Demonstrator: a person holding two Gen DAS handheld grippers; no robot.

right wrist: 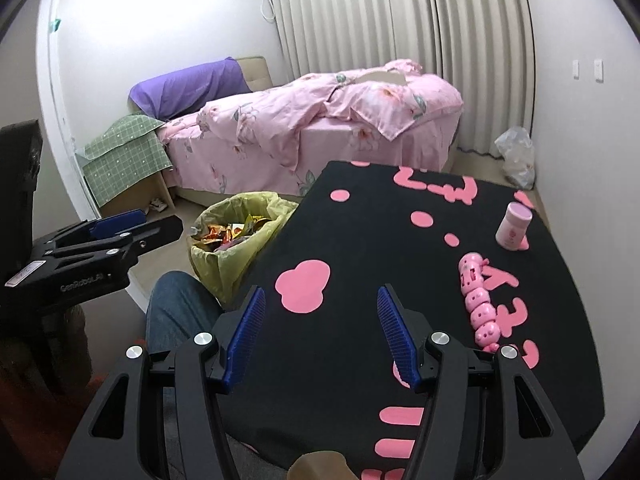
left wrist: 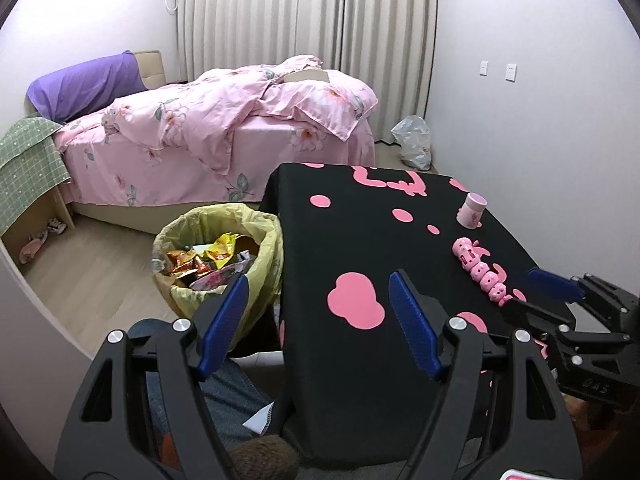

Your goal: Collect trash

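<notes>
Left wrist: my right gripper (left wrist: 532, 292) is cut off at frame edge | left gripper (left wrist: 316, 320) spread, empty, over table (left wrist: 360, 248) edge | trash bin (left wrist: 218, 256) full, beside table || Right wrist: bin (right wrist: 236, 236) partly hidden by table (right wrist: 360, 240) | right gripper (right wrist: 322, 332) spread, empty, angled down.

"GenRobot.AI" — on the left tool's (right wrist: 134, 222) black body

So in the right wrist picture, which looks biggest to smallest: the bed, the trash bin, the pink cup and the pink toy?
Largest to smallest, as they look:
1. The bed
2. The trash bin
3. The pink toy
4. The pink cup
The toy lies nearer the camera than the cup, so that last order is unsure.
</notes>
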